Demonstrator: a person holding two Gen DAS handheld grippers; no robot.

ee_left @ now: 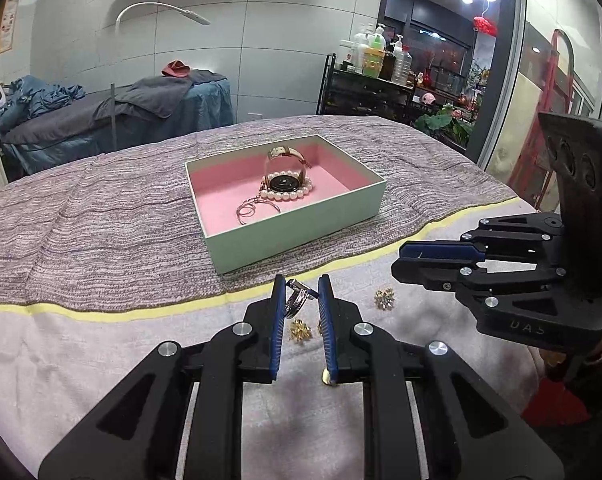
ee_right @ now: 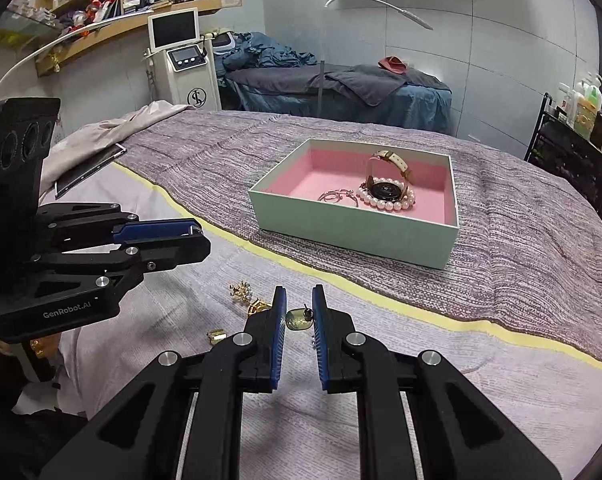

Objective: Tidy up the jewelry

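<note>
Silver ring pinched in the left hand-held gripper and a small earring in the right hand-held gripper, centre frame: light, slippery pieces, best held crosswise.

path to box: bare blanket | obstacle: box wall only

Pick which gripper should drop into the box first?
Probably left. The left gripper is shut on a silver ring, with the pink-lined box almost straight ahead. The right gripper holds a yellow-stone earring; its box sits off to the right.
</note>
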